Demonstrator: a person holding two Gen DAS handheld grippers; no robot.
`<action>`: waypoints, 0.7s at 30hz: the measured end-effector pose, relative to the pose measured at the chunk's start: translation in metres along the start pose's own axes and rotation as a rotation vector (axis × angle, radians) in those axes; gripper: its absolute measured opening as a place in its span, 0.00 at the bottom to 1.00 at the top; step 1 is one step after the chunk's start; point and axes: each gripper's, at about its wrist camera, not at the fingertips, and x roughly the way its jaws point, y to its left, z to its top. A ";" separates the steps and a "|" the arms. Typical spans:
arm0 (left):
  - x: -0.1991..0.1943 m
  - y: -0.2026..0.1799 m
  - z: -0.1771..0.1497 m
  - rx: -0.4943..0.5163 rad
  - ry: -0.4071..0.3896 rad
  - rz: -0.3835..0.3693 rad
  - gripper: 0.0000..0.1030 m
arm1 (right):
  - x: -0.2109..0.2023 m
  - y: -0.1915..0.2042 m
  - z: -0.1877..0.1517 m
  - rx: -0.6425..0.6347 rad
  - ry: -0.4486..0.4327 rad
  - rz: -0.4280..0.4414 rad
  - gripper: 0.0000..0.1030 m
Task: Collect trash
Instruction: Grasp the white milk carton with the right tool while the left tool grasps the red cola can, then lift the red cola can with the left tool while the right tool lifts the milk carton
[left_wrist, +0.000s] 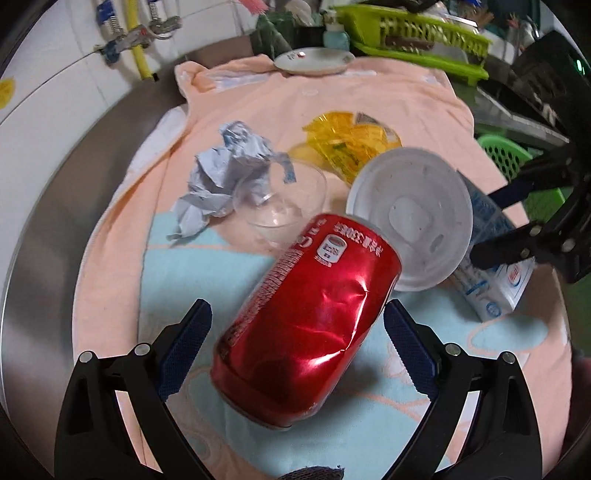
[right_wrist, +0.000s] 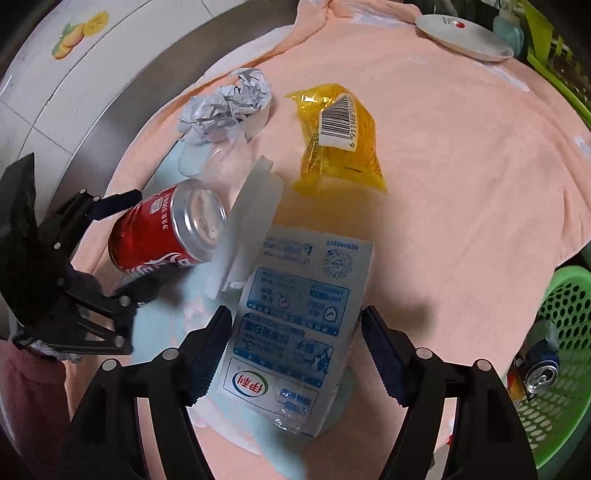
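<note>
A dented red soda can (left_wrist: 306, 317) lies on its side on a peach and blue towel (left_wrist: 369, 103). My left gripper (left_wrist: 297, 336) is open, its fingers on either side of the can. The can also shows in the right wrist view (right_wrist: 162, 232). My right gripper (right_wrist: 295, 350) is open around a flat white and blue milk pouch (right_wrist: 295, 321). A white plastic lid (left_wrist: 410, 218), a clear cup (left_wrist: 284, 206), crumpled grey paper (left_wrist: 225, 177) and a yellow wrapper (right_wrist: 340, 136) lie beyond them.
A green perforated basket (right_wrist: 565, 354) at the right holds a blue can (right_wrist: 543, 369). A white plate (right_wrist: 461, 37) sits at the towel's far end beside a lime green rack (left_wrist: 417, 33). A steel counter edge (left_wrist: 92, 155) runs along the left.
</note>
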 end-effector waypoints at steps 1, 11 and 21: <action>0.004 -0.002 0.000 0.008 0.011 -0.001 0.87 | 0.000 0.001 0.000 -0.001 0.000 -0.004 0.68; 0.000 -0.009 -0.003 -0.033 -0.018 -0.029 0.80 | 0.003 0.007 -0.002 -0.007 0.001 0.003 0.68; -0.004 -0.019 0.000 -0.077 0.005 -0.027 0.77 | 0.001 0.010 -0.008 -0.023 0.005 -0.013 0.72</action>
